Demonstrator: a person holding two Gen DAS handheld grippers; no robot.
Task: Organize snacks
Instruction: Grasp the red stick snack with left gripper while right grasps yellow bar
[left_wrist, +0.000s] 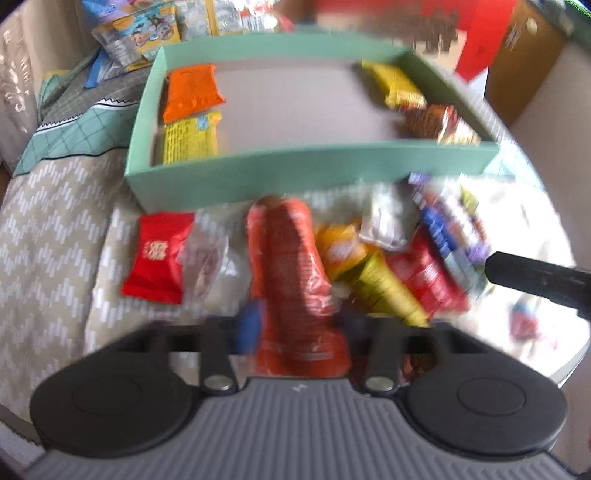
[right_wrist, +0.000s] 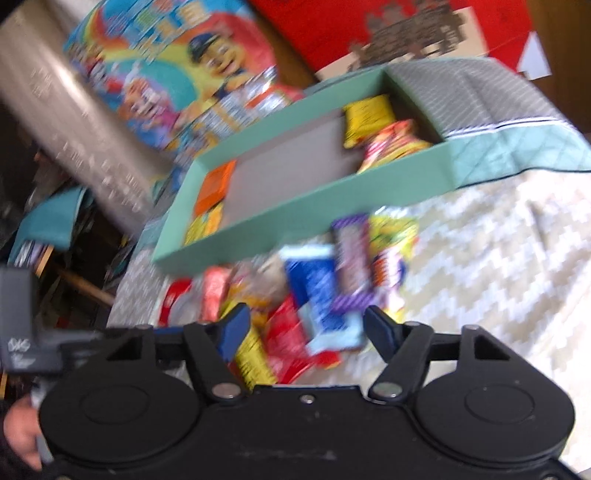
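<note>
Left wrist view. My left tongs (left_wrist: 295, 325) pinch a long orange-red snack packet (left_wrist: 290, 273), which runs lengthwise between the blue pads so that it can be carried end-first to the green tray (left_wrist: 306, 173) just beyond. I judge the grip firm, though blur hides the contact and the right pad is barely visible behind the wrapper. The tray lies on a patterned cloth (left_wrist: 48, 236). Inside it, an orange packet (left_wrist: 192, 92) and a yellow packet (left_wrist: 190, 138) lie against the left wall, and a yellow bar (left_wrist: 399, 86) and a brown-and-gold packet (left_wrist: 443, 125) against the right wall, leaving the middle bare, apparently for sorting by kind. A red square packet (left_wrist: 157, 258) lies apart to the left of the loose pile. The black bar entering from the right edge is probably part of my other tool.

Right wrist view. My right tongs (right_wrist: 306, 332) stand spread over the pile, the jaws either side of a blue-and-white packet (right_wrist: 325, 295) without pressing it. A purple bar (right_wrist: 351, 266) lies just beside it. Wrapper print is unreadable, and the pile's near edge is hidden behind the tool body. A hand (right_wrist: 22, 432) is cut off at the lower left.
</note>
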